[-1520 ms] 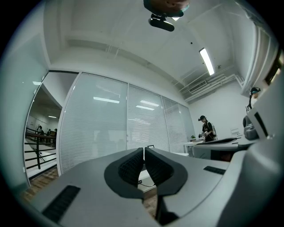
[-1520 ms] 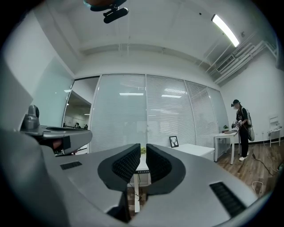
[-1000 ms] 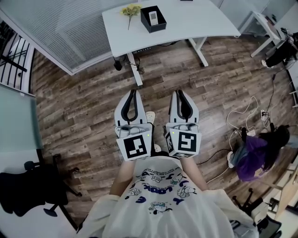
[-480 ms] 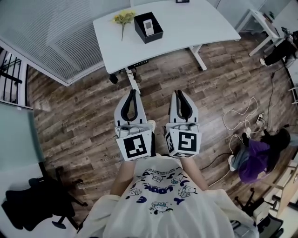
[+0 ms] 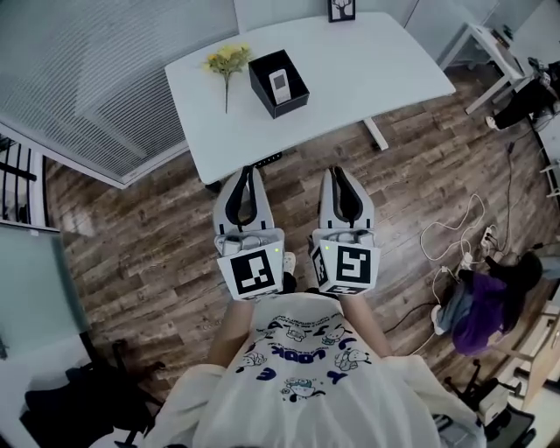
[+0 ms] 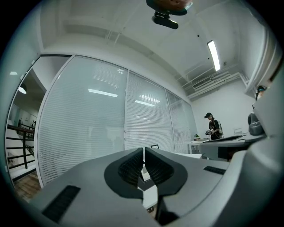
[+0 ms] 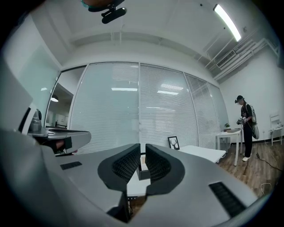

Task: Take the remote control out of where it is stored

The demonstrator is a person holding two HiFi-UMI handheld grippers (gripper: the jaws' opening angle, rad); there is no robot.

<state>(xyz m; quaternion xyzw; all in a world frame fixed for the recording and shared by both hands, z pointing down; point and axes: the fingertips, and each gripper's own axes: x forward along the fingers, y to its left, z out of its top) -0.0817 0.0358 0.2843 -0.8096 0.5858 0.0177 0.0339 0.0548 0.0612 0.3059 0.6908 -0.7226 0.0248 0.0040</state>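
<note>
The left gripper (image 6: pixel 144 154) has its jaws drawn together to a bare slit, and nothing sits between them. The right gripper (image 7: pixel 143 153) is much the same, with a slightly more visible sliver of gap and likewise nothing held. In the head view both are carried side by side, close to the person's chest and pointing forward, with their tips just over the near edge of the white table (image 5: pixel 367 61). They are not touching the table or anything on it. Farther in on the tabletop, well apart from both sets of tips, stands a small black open-topped box (image 5: pixel 261 83). The remote control (image 5: pixel 278 83) lies inside it as a pale slab, face up as far as the small, distant view lets one judge. A sprig of yellow flowers (image 5: pixel 226 59) lies just beside the box on its left, and a framed picture (image 5: pixel 342 8) stands at the table's far edge. The step in hand looks like the approach, since the box has not been reached and the remote control is untouched in its store. The next move calls for carrying one gripper out over the box and spreading its jaws. It should then come down into the opening, in line with the remote's narrow sides, clear of the box walls and the flowers. The other gripper may need to steady the light box so it does not lift along with the remote.
</note>
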